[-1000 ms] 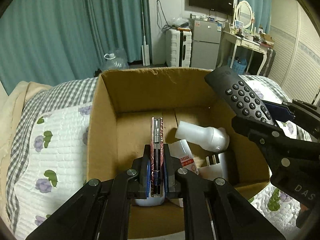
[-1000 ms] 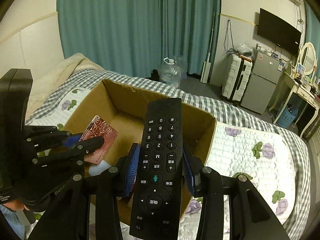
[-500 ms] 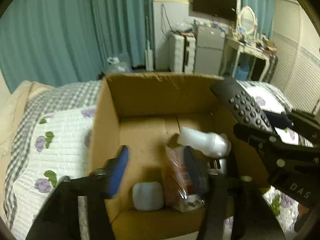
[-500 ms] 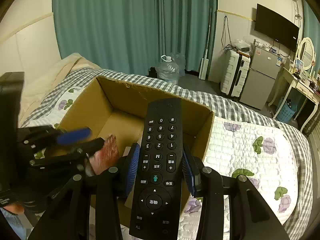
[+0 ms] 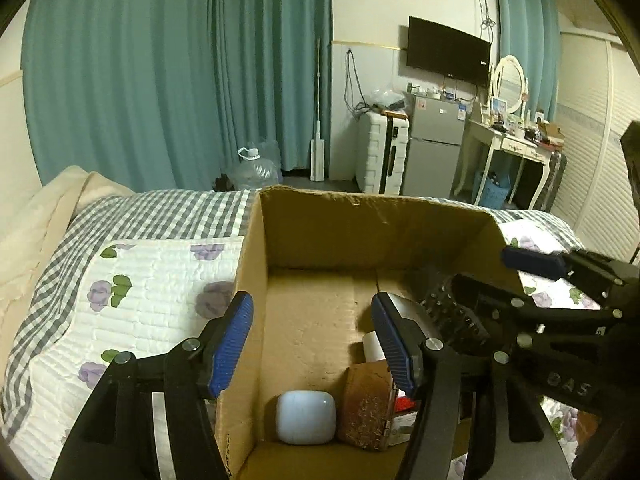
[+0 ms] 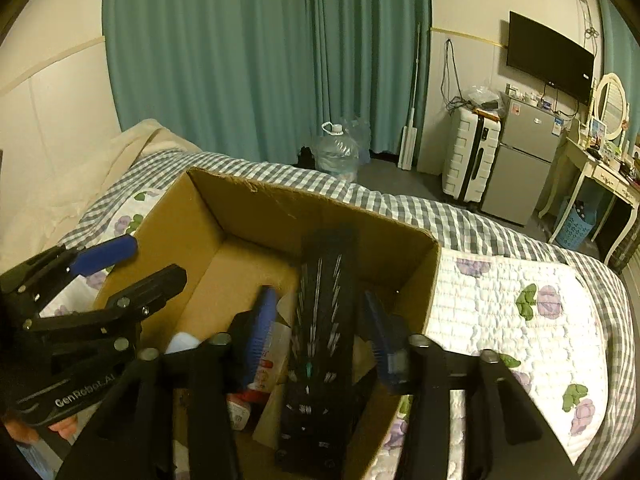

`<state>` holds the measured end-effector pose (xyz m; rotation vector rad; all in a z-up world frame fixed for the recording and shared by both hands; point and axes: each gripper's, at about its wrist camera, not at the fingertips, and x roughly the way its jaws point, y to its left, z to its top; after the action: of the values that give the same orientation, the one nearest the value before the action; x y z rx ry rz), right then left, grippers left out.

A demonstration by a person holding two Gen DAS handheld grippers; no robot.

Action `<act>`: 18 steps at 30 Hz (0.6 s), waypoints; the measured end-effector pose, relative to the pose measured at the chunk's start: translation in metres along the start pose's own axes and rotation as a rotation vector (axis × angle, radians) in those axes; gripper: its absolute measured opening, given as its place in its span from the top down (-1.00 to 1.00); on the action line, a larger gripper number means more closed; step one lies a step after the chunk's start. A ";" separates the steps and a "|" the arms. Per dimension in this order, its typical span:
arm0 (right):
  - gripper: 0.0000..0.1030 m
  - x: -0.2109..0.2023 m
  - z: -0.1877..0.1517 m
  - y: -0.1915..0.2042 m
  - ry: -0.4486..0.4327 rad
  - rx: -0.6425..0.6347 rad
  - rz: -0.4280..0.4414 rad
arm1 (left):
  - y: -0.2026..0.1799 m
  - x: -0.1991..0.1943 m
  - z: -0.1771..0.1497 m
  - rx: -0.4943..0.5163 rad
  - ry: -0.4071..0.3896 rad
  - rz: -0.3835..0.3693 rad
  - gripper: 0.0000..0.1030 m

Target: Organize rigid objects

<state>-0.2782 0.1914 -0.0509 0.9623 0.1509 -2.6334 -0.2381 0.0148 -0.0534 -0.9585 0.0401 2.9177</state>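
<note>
An open cardboard box (image 5: 360, 220) stands on the bed; it also shows in the right wrist view (image 6: 280, 208). My left gripper (image 5: 316, 340) is open and empty over the box's near left part. Below it lie a white rounded case (image 5: 306, 418) and a brown patterned flat case (image 5: 366, 408). My right gripper (image 6: 320, 328) is open over the box, its pads apart from the black remote (image 6: 320, 340), which is motion-blurred between the fingers, inside the box. The remote also shows in the left wrist view (image 5: 452, 312). A white bottle with red print (image 6: 268, 364) lies underneath.
The bed has a quilt with purple flowers (image 6: 520, 320) and a grey checked border. A cream blanket (image 5: 36, 216) lies at the left. Past the bed are a water jug (image 6: 336, 152), a white suitcase (image 6: 468, 152), a small fridge (image 6: 524, 152) and a dressing table (image 5: 508, 148).
My left gripper opened and let the patterned case drop into the box, then lifted. My right gripper opened and the remote is falling into the box.
</note>
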 end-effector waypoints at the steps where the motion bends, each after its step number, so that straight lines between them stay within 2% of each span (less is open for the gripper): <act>1: -0.30 0.001 0.000 0.001 -0.003 -0.003 -0.012 | 0.001 0.001 -0.001 0.002 -0.001 0.003 -0.25; 7: -0.31 -0.002 -0.001 -0.001 -0.005 0.005 -0.056 | 0.001 -0.007 -0.001 0.016 -0.017 0.009 -0.25; 10: -0.34 -0.011 -0.002 -0.002 -0.006 0.012 -0.068 | 0.002 -0.022 0.000 0.020 -0.045 0.050 -0.25; 12: -0.39 -0.023 -0.002 -0.002 -0.013 0.011 -0.082 | 0.003 -0.032 0.000 0.034 -0.055 0.087 -0.26; 15: -0.45 -0.046 -0.005 -0.002 -0.026 0.013 -0.097 | 0.005 -0.048 0.000 0.033 -0.043 0.068 -0.26; 18: -0.51 -0.063 -0.007 0.000 -0.023 0.018 -0.112 | 0.006 -0.064 0.000 0.020 -0.069 0.101 -0.26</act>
<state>-0.2290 0.2104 -0.0162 0.9553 0.1809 -2.7515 -0.1870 0.0051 -0.0152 -0.8774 0.1175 3.0337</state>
